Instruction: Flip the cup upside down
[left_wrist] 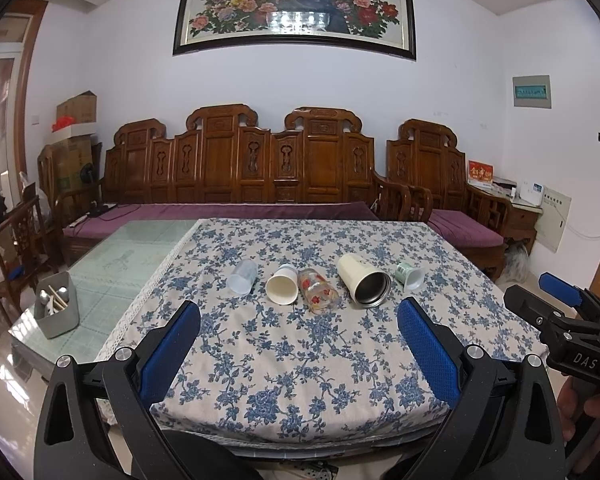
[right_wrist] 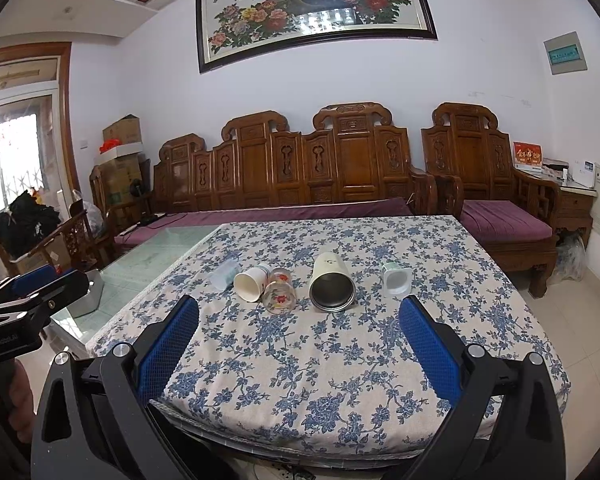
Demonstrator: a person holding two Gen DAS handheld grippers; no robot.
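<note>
I am holding both grippers short of the near edge of the table [left_wrist: 480,308], which is wearing a blue floral cloth. My left gripper [left_wrist: 298,350] is gaping wide with nothing between its blue pads, and my right gripper [right_wrist: 298,350] is spread just as wide and gripping nothing. Five cups are lying on their sides in a row across the cloth. Taking the cream steel-lined tumbler [left_wrist: 363,283] as my mark: the flower-printed glass [left_wrist: 318,291] is lying just left of it, touching the white paper cup [left_wrist: 283,285] beyond; the clear plastic cup [left_wrist: 243,277] is sitting farthest left; the small green cup [left_wrist: 409,276] is lying just right of the tumbler. A grey cutlery caddy [left_wrist: 56,306] is standing well left of the tumbler, on the bare glass
</note>
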